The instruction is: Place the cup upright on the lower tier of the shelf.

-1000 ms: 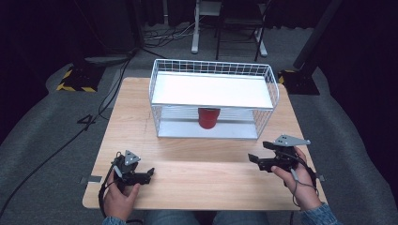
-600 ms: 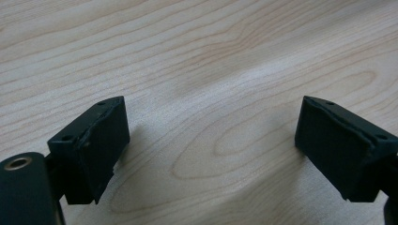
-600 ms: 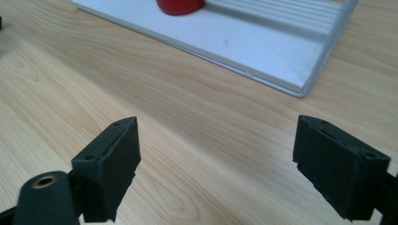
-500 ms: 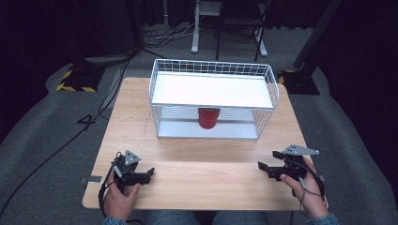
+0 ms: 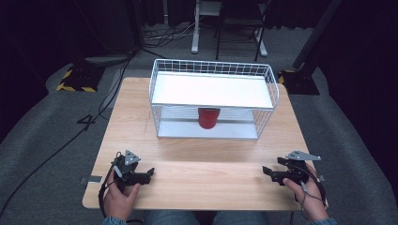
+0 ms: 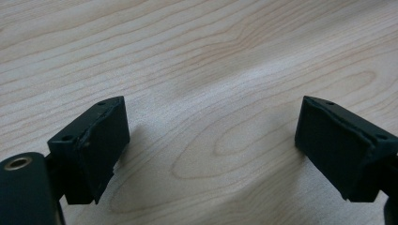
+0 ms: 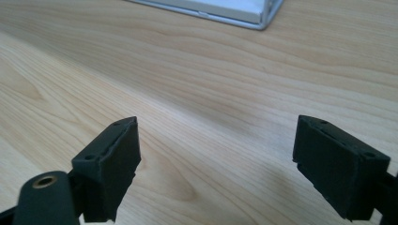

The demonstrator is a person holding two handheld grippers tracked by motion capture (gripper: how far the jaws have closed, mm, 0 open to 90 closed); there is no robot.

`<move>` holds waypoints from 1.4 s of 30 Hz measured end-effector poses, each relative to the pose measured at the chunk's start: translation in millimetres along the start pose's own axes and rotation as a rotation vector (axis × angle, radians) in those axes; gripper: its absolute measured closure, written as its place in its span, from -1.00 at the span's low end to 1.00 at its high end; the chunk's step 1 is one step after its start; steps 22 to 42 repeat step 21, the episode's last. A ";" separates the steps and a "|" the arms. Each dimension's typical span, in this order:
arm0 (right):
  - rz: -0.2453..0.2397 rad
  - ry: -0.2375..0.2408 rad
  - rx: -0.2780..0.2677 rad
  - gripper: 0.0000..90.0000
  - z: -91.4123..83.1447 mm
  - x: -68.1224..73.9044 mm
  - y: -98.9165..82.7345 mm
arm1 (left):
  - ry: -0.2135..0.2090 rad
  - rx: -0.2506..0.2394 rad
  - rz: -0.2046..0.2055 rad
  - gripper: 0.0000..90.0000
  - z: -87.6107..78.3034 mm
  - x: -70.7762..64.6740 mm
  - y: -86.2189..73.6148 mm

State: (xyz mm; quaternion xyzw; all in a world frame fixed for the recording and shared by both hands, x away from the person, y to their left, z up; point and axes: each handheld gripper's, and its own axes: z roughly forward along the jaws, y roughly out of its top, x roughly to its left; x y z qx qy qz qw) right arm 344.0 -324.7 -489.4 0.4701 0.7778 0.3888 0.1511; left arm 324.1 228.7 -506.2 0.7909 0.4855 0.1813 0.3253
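While both of my hands rested at the near edge of the bench [image 5: 197, 168], nothing had yet been picked up. My left tool [image 5: 149, 172] sat at the lower left of the high view, and in the left gripper view its jaws stood wide apart over bare wood grain, with nothing between them. My right tool [image 5: 266, 171] sat at the lower right of the high view, its jaws likewise spread; in the right gripper view I could see bare bench between them and, at the top edge of that frame, a corner of the wire rack [image 7: 263, 14].

The red cup [image 5: 208, 117] stood upright on the lower shelf of the wire rack, under the white upper shelf [image 5: 211, 89], at the middle of the high view and well apart from both tools.

I judged the work to be at its very start: the cup was untouched in the rack and no grasp had been made. What seemed left was everything, namely reaching forward under the upper shelf, closing on the cup and bringing it out.
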 end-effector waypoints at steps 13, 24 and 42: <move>-0.109 -0.087 0.028 -0.70 8.5 -7.9 -12.4 | 0.000 0.000 0.000 -0.76 0.0 0.0 0.0; -0.096 -0.106 0.035 -0.78 9.0 -7.0 -12.6 | 0.000 0.000 0.000 -0.76 0.0 0.0 0.0; -0.096 -0.106 0.035 -0.78 9.0 -7.0 -12.6 | 0.000 0.000 0.000 -0.76 0.0 0.0 0.0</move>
